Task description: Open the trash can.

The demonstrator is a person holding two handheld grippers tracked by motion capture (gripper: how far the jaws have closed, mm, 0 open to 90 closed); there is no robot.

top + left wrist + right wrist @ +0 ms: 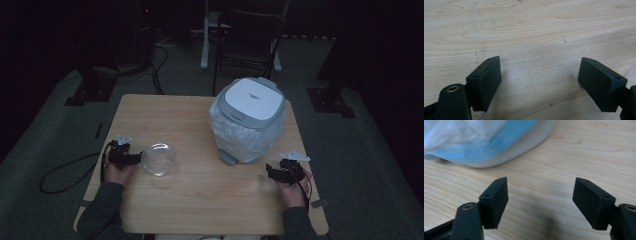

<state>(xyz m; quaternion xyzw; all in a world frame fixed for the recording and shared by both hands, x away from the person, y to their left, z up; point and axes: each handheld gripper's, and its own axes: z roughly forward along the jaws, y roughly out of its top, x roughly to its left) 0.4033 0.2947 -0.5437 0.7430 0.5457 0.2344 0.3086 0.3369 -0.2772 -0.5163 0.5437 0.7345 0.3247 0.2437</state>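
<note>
Bin [248, 120], white lid, plastic liner, sits toward worktop [200, 200] far right corner. Clear bowl [159, 159] near left edge, just beside left gripper [134, 158], jaws apart, nothing between. Right gripper [270, 171] near right edge, just short of bin's base, jaws apart over bare wood.

Pale wood on the table [200, 200], matt, with fine grain lines and a few small dark scuffs. Clear, glossy plastic or glass for the bowl [158, 159]; smooth white and grey plastic on the bin [251, 97], with a thin, crinkled, translucent plastic liner [245, 132] hanging over its sides. Matt black plastic on the pads of the left gripper [541, 85] and the right gripper [540, 203], with small brass-coloured metal fittings at the jaw bases.
</note>
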